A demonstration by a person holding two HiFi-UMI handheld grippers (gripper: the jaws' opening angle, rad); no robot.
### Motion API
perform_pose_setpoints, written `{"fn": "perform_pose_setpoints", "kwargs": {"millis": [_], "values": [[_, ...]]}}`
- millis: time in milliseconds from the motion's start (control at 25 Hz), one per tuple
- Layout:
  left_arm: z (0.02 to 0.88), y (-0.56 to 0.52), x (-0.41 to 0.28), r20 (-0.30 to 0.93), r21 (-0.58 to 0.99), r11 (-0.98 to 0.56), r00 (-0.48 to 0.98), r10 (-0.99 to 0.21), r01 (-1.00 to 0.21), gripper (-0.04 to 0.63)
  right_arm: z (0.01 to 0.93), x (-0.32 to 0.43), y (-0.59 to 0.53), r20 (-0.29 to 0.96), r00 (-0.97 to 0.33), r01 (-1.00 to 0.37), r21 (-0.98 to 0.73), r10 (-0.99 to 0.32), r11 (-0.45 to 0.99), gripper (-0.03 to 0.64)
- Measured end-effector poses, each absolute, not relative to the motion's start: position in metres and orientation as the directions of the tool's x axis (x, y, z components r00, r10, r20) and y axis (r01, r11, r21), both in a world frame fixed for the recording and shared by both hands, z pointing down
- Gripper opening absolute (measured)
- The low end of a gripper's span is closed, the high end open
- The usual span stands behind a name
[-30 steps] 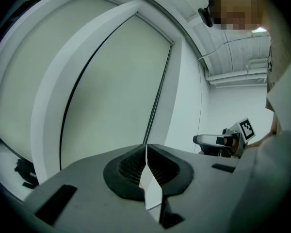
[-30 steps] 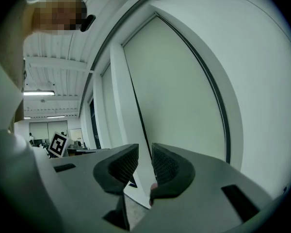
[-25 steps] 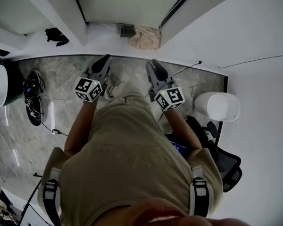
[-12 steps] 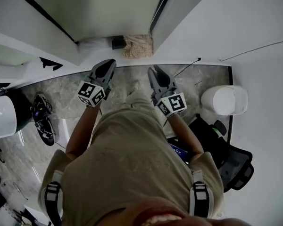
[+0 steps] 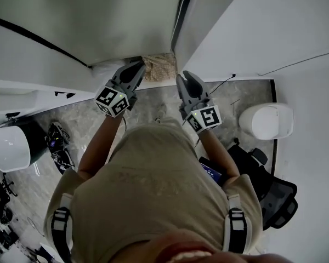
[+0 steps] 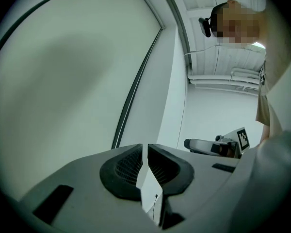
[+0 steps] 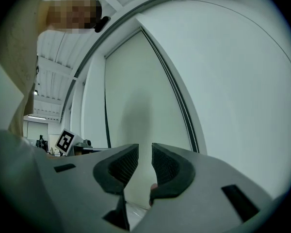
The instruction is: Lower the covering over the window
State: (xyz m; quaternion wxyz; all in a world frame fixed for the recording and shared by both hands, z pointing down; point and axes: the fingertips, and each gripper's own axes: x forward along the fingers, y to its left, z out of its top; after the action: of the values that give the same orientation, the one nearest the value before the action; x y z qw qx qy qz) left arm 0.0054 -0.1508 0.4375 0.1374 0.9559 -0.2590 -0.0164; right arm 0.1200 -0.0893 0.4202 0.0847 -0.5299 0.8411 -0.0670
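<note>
Nearest, seen from the head view: a beige knit shirt (image 5: 159, 185) with dark webbing straps (image 5: 60, 226) at both shoulders, and bare forearms stretched forward.

Left tool (image 5: 136, 67): grey moulded plastic, with a marker cube at the wrist. In the left gripper view the left tool (image 6: 145, 152) has its ribbed black pads (image 6: 127, 166) drawn together to a thin slit. Nothing is held.

Right tool (image 5: 187, 81): same build, held level just beside the left one. In the right gripper view the right tool (image 7: 144, 152) has its ridged pads (image 7: 167, 166) parted by a modest gap. Nothing is gripped; only the pale surface ahead is seen through the gap.

Below the tools a glossy grey marble-veined floor (image 5: 82, 119) is noted. A white rounded bin (image 5: 266, 120) and a black mesh chair (image 5: 274, 196) are on the right. A speckled tan patch (image 5: 160, 67) lies at the foot of the wall.

Farthest: the blind (image 5: 98, 15), a smooth, matte, pale grey-green sheet, is directly ahead of both tools. It fills the opening in both gripper views (image 6: 63, 81) (image 7: 136, 91). It is edged by a dark frame strip (image 7: 184, 115) against a plain white wall (image 5: 274, 32). How far down it hangs cannot be told.
</note>
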Motion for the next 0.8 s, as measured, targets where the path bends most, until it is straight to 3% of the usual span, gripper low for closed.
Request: {"fn": "perform_pose_setpoints", "kwargs": {"millis": [160, 480, 800], "values": [[0.436, -0.176, 0.037, 0.040, 0.299, -0.835, 0.881, -0.472, -0.461, 0.031, 0.417, 0.135, -0.109, -0.089, -0.456, -0.857, -0.225, -0.886, 0.463, 0.074], [0.410, -0.243, 0.113, -0.003, 0.220, -0.906, 0.929, -0.371, -0.361, 0.118, 0.419, 0.150, -0.144, -0.123, -0.479, -0.830, -0.261, -0.869, 0.494, 0.074], [0.390, -0.318, 0.168, -0.024, 0.184, -0.935, 0.949, -0.313, -0.304, 0.118, 0.425, 0.160, -0.164, -0.100, -0.428, -0.865, -0.243, -0.898, 0.439, 0.072]]}}
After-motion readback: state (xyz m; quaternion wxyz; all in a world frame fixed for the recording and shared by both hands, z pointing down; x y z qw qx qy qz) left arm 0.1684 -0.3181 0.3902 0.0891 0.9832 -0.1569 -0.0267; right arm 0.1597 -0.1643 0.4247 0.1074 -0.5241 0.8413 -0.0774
